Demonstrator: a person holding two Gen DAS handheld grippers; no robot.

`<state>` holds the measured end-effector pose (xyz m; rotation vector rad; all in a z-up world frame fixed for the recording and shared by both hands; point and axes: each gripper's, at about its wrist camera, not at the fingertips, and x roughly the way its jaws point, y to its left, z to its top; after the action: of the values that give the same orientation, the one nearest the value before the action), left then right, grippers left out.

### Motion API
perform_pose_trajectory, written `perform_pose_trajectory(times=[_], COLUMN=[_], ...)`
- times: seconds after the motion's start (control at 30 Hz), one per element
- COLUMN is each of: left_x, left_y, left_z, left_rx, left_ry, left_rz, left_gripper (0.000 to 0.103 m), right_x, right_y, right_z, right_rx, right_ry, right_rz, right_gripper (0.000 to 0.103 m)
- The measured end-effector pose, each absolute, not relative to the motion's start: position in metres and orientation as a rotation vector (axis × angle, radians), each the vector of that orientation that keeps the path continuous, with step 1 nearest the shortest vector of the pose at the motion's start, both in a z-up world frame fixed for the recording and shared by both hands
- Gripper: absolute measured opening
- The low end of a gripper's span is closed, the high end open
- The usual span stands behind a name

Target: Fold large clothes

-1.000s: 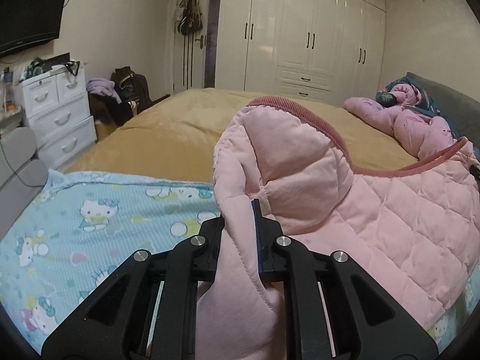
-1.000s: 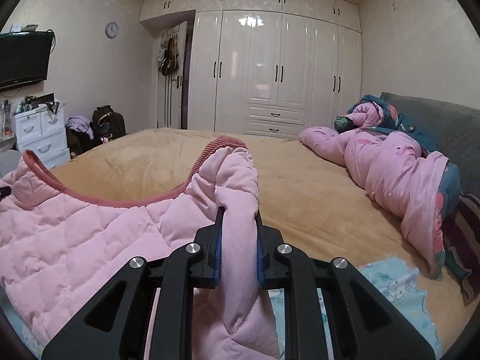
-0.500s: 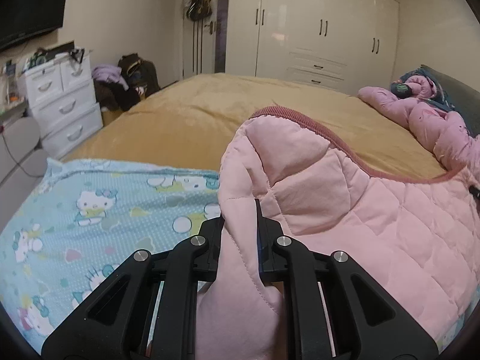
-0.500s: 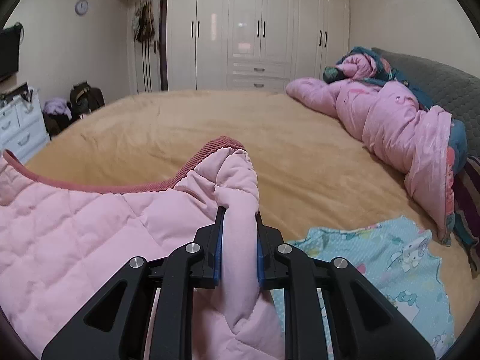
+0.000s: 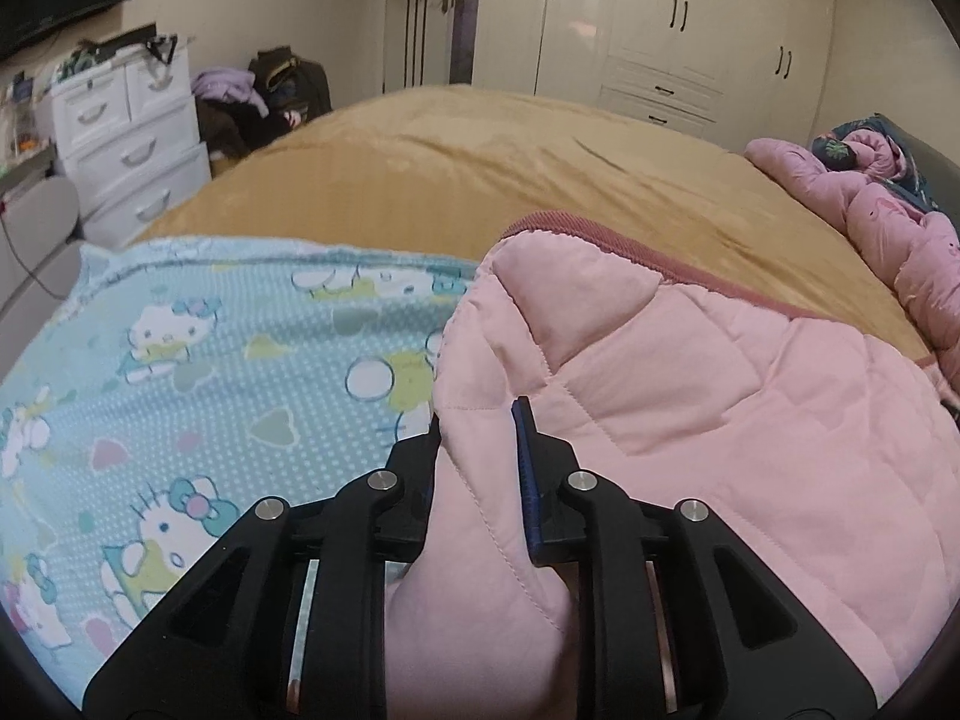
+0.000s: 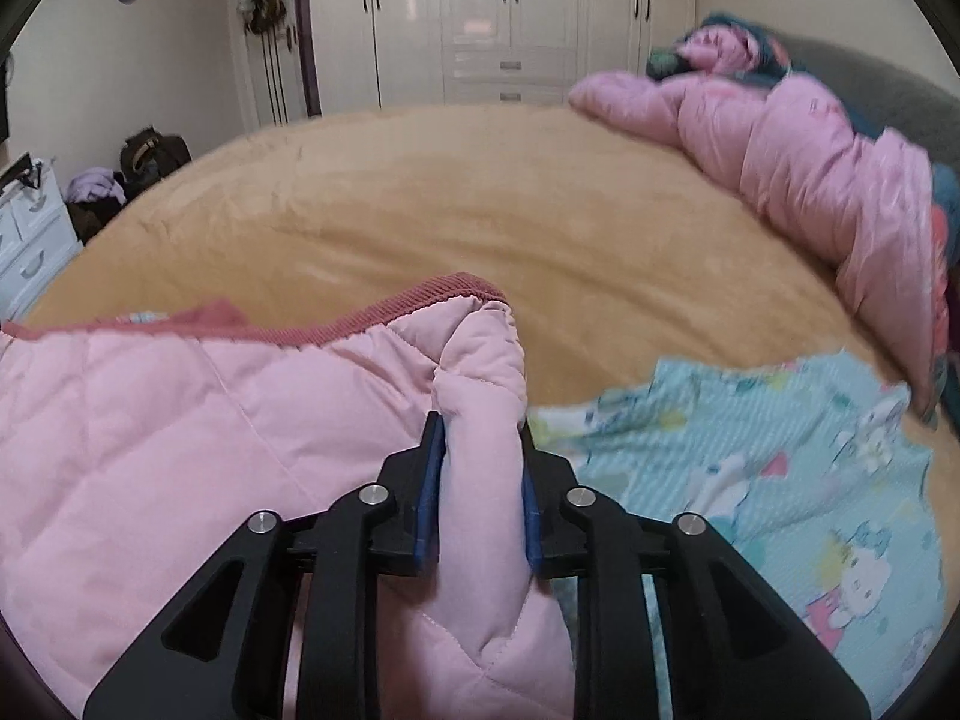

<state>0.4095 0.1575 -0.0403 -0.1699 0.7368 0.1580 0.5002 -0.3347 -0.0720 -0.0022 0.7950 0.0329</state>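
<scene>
A pink quilted jacket (image 5: 720,420) with a dark pink ribbed edge is stretched between my two grippers, low over a light blue Hello Kitty sheet (image 5: 180,372) on the bed. My left gripper (image 5: 477,426) is shut on the jacket's left end. My right gripper (image 6: 477,432) is shut on a bunched fold at the jacket's (image 6: 180,432) right end. The blue sheet also shows in the right wrist view (image 6: 780,468), to the right of the jacket.
A tan blanket (image 5: 510,180) covers the bed beyond the sheet. A pink duvet (image 6: 810,168) is heaped at the right by the grey headboard. White drawers (image 5: 132,144) and a pile of bags stand at the left. White wardrobes (image 6: 510,18) line the far wall.
Both grippers have come down and tilted toward the bed with the jacket still held. The jacket now hangs lower, close over the blue sheet.
</scene>
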Motion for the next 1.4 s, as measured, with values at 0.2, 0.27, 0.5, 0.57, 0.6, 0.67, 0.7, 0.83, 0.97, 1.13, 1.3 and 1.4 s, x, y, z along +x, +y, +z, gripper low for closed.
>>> perform_pose_trajectory(times=[0.2, 0.27, 0.5, 0.57, 0.6, 0.67, 0.7, 0.83, 0.97, 1.13, 1.3, 1.4], left_x=[0.415, 0.419, 0.418, 0.410, 0.404, 0.394, 0.390, 0.372, 0.356, 0.333, 0.317, 0.313], left_y=[0.156, 0.157, 0.152, 0.155, 0.159, 0.165, 0.165, 0.153, 0.140, 0.116, 0.085, 0.064], left_z=[-0.053, -0.059, -0.057, -0.054, -0.051, -0.044, -0.040, -0.022, -0.004, 0.014, 0.010, -0.001], left_rx=[-0.164, -0.171, -0.145, -0.160, -0.184, -0.227, -0.232, -0.186, -0.155, -0.122, -0.070, -0.070], left_ry=[0.747, 0.765, 0.799, 0.793, 0.791, 0.782, 0.779, 0.760, 0.743, 0.705, 0.727, 0.766], left_rz=[0.168, 0.169, 0.184, 0.203, 0.208, 0.194, 0.192, 0.162, 0.138, 0.095, 0.051, 0.010], left_gripper=[0.015, 0.017, 0.031, 0.060, 0.067, 0.076, 0.080, 0.094, 0.094, 0.094, 0.094, 0.094], right_x=[0.516, 0.517, 0.511, 0.507, 0.505, 0.496, 0.490, 0.454, 0.416, 0.376, 0.354, 0.343], right_y=[-0.341, -0.343, -0.342, -0.342, -0.345, -0.356, -0.360, -0.366, -0.356, -0.326, -0.279, -0.251], right_z=[-0.096, -0.101, -0.102, -0.095, -0.093, -0.084, -0.079, -0.049, -0.018, 0.007, 0.006, -0.003], right_rx=[0.069, 0.093, 0.093, 0.077, 0.080, 0.122, 0.141, 0.167, 0.174, 0.130, 0.033, -0.043], right_ry=[0.911, 0.923, 0.908, 0.905, 0.911, 0.911, 0.895, 0.793, 0.698, 0.655, 0.683, 0.713], right_rz=[0.052, 0.061, 0.019, -0.013, -0.037, -0.073, -0.083, -0.078, 0.019, 0.187, 0.307, 0.358], right_gripper=[0.032, 0.034, 0.040, 0.047, 0.061, 0.089, 0.094, 0.096, 0.097, 0.099, 0.099, 0.099])
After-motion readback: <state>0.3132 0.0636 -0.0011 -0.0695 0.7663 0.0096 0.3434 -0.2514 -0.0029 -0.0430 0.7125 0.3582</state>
